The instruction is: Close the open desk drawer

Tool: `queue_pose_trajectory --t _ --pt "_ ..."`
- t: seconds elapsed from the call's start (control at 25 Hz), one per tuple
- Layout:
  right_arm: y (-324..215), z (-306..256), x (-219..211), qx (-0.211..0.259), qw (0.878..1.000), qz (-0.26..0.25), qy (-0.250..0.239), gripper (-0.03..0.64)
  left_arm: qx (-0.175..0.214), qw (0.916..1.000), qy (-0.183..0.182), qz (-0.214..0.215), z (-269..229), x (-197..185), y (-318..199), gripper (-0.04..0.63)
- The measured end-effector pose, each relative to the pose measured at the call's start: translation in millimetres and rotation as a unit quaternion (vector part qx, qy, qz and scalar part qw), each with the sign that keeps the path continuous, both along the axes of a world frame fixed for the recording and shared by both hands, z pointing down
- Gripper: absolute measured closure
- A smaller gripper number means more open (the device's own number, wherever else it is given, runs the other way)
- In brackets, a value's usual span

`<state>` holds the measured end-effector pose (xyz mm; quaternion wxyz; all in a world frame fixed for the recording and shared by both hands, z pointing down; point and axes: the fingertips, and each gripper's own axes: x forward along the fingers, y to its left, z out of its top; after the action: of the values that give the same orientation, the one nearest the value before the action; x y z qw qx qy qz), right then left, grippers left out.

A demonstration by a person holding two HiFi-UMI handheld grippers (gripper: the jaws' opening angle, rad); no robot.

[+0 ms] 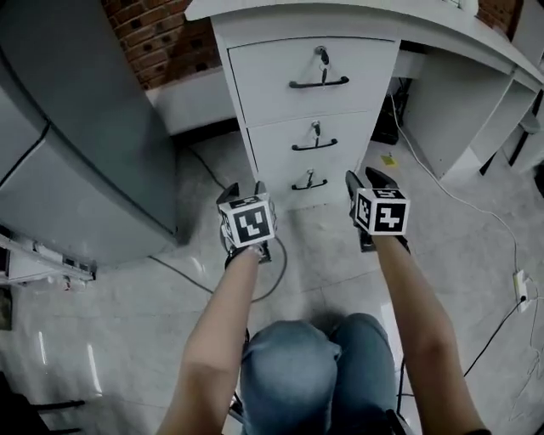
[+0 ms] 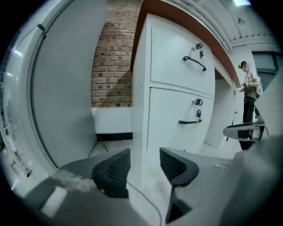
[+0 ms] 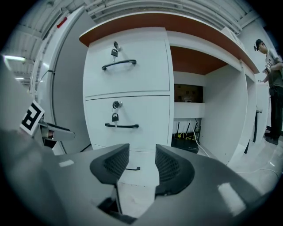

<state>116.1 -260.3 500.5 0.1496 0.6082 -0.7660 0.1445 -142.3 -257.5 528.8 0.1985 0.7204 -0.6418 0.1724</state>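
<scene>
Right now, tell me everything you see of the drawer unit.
The drawer unit is white and smooth, maybe painted board, standing upright on the floor under the desk end. It has three stacked drawers, all fronts flush, none open. Each has a dark bar handle and a keyed lock above it. Left tool and right tool hang clear of it.

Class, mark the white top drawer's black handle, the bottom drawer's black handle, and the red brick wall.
White top drawer's black handle (image 1: 308, 85): head view, on its bar.
Bottom drawer's black handle (image 1: 309, 186): head view, bar's middle.
Red brick wall (image 2: 112, 66): left gripper view, brick face.
</scene>
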Motion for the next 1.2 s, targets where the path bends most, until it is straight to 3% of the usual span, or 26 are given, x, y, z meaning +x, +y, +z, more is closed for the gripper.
queue_pose_trajectory --t 0.16,0.32,0.48,0.68,0.84,1.04,1.2 --pt "19 -21 -5 0.034 0.999 -0.006 -0.022 0.526 0.027 0.9994 0.008 0.019 -28 10 15 0.407" --pt "36 -43 -14 0.071 0.997 -0.023 -0.020 0.617 0.058 0.9977 -0.010 0.034 -49 17 28 0.502" --pt "53 -68 -25 0.100 0.994 -0.050 -0.016 0.618 0.063 0.9975 -0.013 0.030 -68 16 47 0.585" --pt "74 -98 -29 0.115 0.991 -0.070 -0.014 0.618 0.086 0.9950 -0.017 0.048 -99 25 67 0.594" --pt "90 -124 -31 0.128 0.989 -0.078 -0.012 0.618 0.125 0.9884 -0.033 0.080 -136 37 79 0.594" --pt "109 -152 -33 0.143 0.986 -0.087 -0.001 0.618 0.176 0.9796 -0.037 0.089 -183 49 97 0.595" --pt "125 -171 -35 0.158 0.983 -0.098 -0.009 0.618 0.205 0.9672 -0.080 0.127 -208 63 114 0.594"
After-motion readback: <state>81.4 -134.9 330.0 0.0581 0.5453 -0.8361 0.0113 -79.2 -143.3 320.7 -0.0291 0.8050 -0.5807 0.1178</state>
